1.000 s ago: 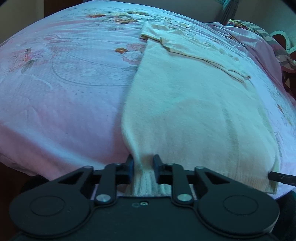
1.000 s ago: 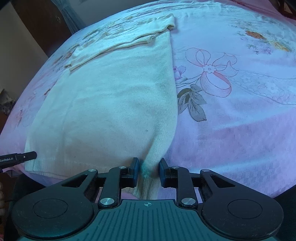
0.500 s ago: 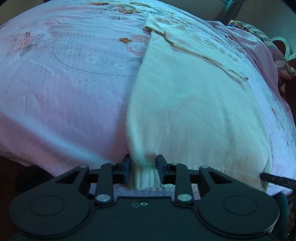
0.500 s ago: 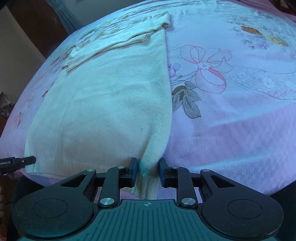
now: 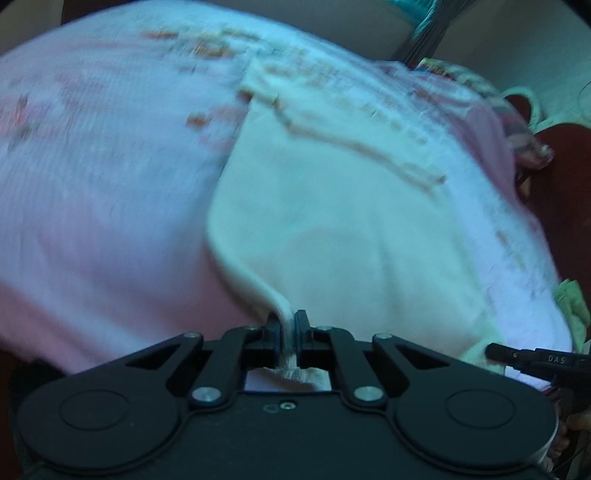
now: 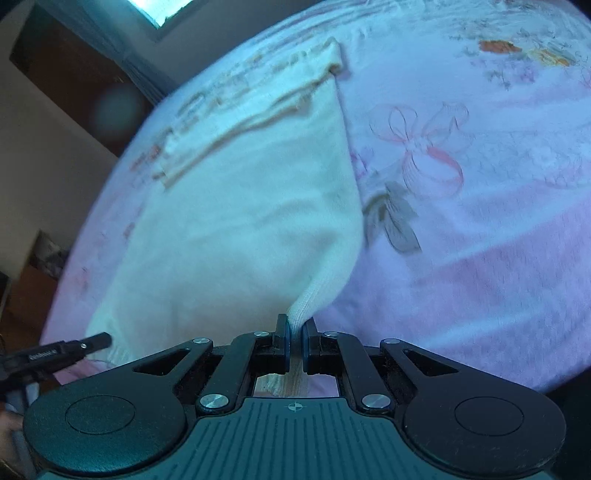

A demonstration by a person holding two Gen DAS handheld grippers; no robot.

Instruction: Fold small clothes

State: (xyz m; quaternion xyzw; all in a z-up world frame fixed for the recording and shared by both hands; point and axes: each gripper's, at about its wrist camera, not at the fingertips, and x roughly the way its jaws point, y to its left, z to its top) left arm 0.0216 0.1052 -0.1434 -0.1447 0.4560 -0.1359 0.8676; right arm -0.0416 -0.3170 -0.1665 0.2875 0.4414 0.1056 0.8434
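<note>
On bed (image 5: 92, 221) | L claw (image 5: 287, 325) + R claw (image 6: 294, 328) just closed, pinching sweater (image 5: 332, 229) hem corners | hem now lifted vs before

One cream sweater (image 5: 332, 229) — one pink floral bedsheet (image 5: 110, 184) — two grippers

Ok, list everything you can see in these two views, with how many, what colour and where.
sweater: one, cream, flat on the bed, sleeves folded across its far end, near hem corners pinched and lifted.
bedsheet: one, pink with flower and bow prints, covering the bed.
patterned cloth: one, multicoloured, at the bed's far right edge in the left wrist view; too blurred to identify.
window: one, bright, top left of the right wrist view.
left hand-held gripper: one, black, just closed on the hem's left corner.
right hand-held gripper: one, black with blue pads, just closed on the hem's right corner.
</note>
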